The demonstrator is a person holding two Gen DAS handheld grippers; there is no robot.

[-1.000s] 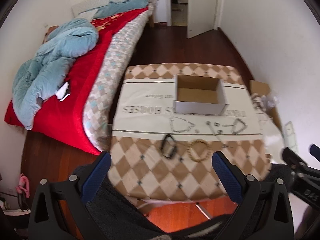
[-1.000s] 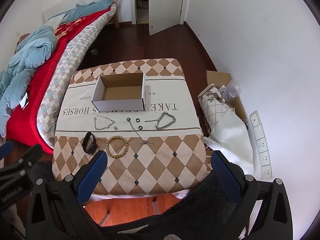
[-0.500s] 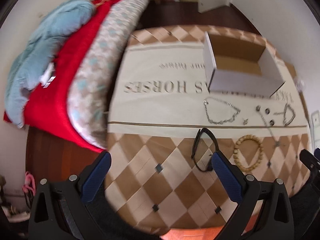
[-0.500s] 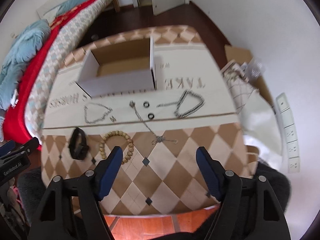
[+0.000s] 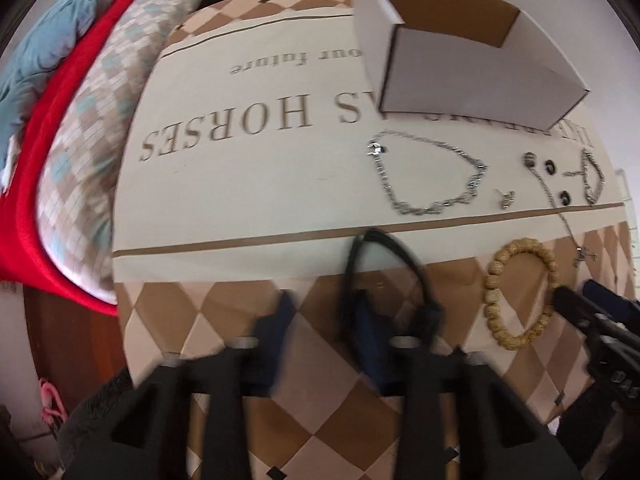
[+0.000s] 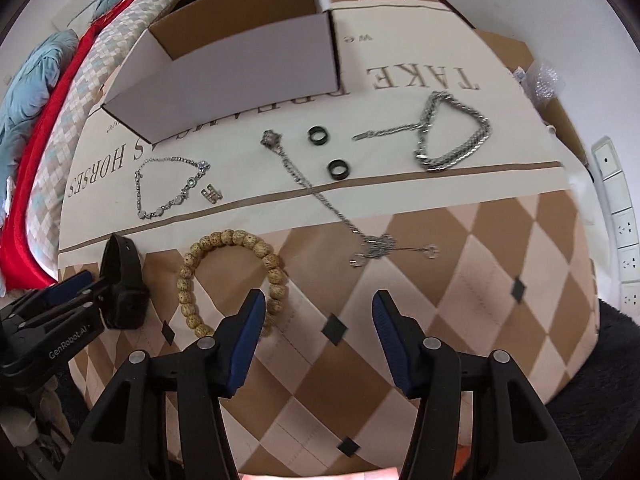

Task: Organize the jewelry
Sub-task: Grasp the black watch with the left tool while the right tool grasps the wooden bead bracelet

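An open white cardboard box (image 6: 240, 68) stands on the checked tablecloth, with jewelry in front of it. A black watch (image 5: 384, 276) lies by my left gripper (image 5: 324, 332); its jaws are narrowed around the watch's near end, blurred, and contact is unclear. In the right wrist view the left gripper (image 6: 86, 292) touches the watch (image 6: 122, 284). My right gripper (image 6: 318, 316) is open and empty just above the cloth, its left finger beside a wooden bead bracelet (image 6: 232, 276). A thin silver necklace (image 6: 320, 196), two black rings (image 6: 328, 152), a thick silver chain (image 6: 452, 136) and a rhinestone bracelet (image 6: 168, 184) lie further back.
A small silver charm (image 6: 211, 193) lies by the rhinestone bracelet. A bed with a red blanket (image 5: 36, 152) runs along the table's left side. A cardboard piece and plastic wrap (image 6: 540, 80) sit beyond the table's right edge, by wall sockets (image 6: 620, 216).
Both grippers have dropped down close to the table. The left gripper has narrowed around the black watch's end. The right gripper has narrowed a little and come in by the bead bracelet.
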